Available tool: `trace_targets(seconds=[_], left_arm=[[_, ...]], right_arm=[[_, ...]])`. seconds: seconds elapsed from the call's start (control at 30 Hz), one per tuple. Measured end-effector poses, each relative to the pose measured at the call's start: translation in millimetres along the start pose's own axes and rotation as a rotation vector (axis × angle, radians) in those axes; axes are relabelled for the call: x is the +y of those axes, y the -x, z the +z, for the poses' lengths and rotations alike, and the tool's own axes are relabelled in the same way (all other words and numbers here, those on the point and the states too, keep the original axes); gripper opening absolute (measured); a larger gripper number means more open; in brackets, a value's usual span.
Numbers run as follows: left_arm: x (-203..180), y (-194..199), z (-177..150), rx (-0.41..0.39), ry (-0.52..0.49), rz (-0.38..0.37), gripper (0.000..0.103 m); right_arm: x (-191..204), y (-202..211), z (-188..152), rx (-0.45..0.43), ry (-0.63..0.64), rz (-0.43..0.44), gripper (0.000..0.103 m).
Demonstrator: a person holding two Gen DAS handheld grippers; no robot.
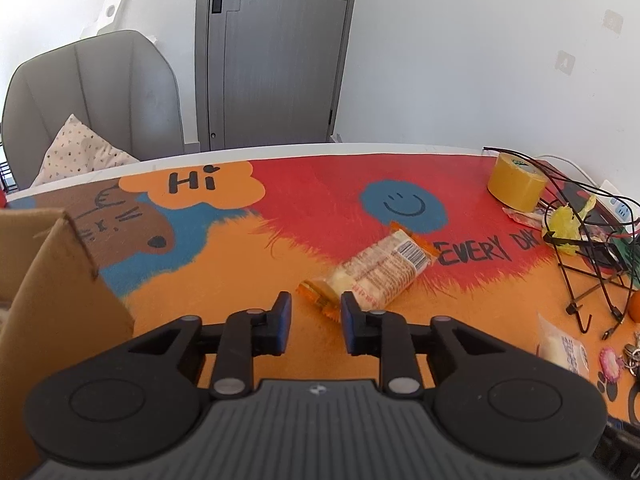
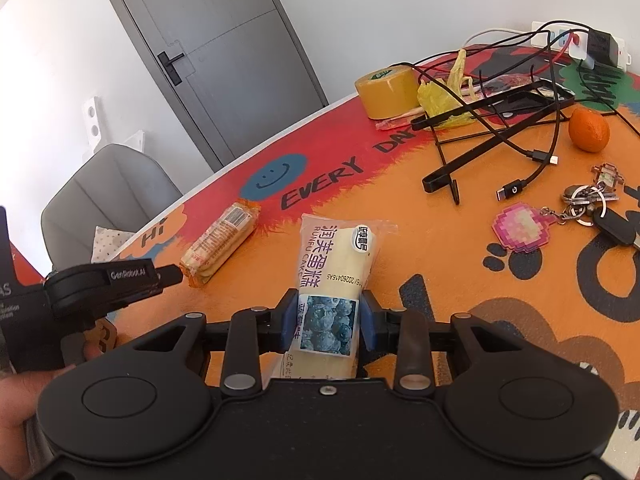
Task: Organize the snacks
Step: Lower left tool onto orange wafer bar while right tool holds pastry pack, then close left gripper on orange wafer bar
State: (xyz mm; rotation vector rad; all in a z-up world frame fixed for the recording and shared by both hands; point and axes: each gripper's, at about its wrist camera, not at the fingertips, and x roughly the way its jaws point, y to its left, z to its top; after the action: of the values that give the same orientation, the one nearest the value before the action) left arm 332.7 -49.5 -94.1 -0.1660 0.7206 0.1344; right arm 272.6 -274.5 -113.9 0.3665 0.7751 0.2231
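The tabletop (image 1: 224, 280) wears a bright printed mat in orange, red and blue, with a "Hi" bubble, a smiley face and the words "EVERY DAY". Beyond its far edge stand white walls, a grey door (image 1: 276, 52) and a grey chair (image 1: 96, 96) holding a patterned cushion (image 1: 80, 152).

The biscuit pack (image 1: 384, 268) lies flat near the middle of the tabletop, its long axis slanting from the near-left towards the far-right, barcode end away. The left tongs (image 1: 316, 314) hang just short of its near end, fingers apart with nothing between them.

The right tongs (image 2: 329, 316) are clamped on the blueberry cake packet (image 2: 336, 272); its long axis runs straight ahead along the fingers, the blueberry picture at the grip and the other end pointing towards the far edge.

A cardboard box (image 1: 52, 280) stands at the left edge of the tabletop; its inside cannot be seen.

Towards the right edge sit a roll of yellow tape (image 2: 386, 92), a tangle of black cables (image 2: 516, 120), an orange (image 2: 588, 130) and a bunch of keys (image 2: 592, 208) with a pink pixel charm.
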Motion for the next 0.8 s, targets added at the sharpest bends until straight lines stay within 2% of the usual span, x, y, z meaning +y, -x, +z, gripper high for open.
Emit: trace_targets(seconds=[0.1, 0.17, 0.23, 0.37, 0.63, 0.7, 0.77, 0.8], left_arm=[[-5, -7, 6, -0.013, 0.001, 0.001, 0.039], [-10, -12, 9, -0.018, -0.008, -0.003, 0.057], [-14, -18, 10, -0.021, -0.024, -0.002, 0.064], [-20, -28, 8, -0.019, -0.032, -0.015, 0.069], [-26, -41, 1, -0.021, -0.072, -0.002, 0.069], [-27, -41, -2, -0.033, -0.090, -0.002, 0.063], [-27, -39, -3, -0.044, -0.108, 0.011, 0.044], [-25, -38, -3, -0.043, -0.102, 0.004, 0.043]], right_arm=[[-3, -2, -1, 0.006, -0.004, -0.003, 0.033], [-6, -3, -1, 0.007, -0.007, -0.006, 0.033], [-8, -3, 0, 0.006, -0.012, -0.008, 0.033], [-11, -4, 2, 0.002, -0.015, -0.013, 0.033], [-12, -11, 8, -0.004, -0.016, -0.031, 0.033], [-12, -12, 10, -0.009, -0.016, -0.039, 0.033], [-12, -14, 11, -0.010, -0.016, -0.041, 0.033], [-12, -14, 11, -0.010, -0.017, -0.041, 0.033]])
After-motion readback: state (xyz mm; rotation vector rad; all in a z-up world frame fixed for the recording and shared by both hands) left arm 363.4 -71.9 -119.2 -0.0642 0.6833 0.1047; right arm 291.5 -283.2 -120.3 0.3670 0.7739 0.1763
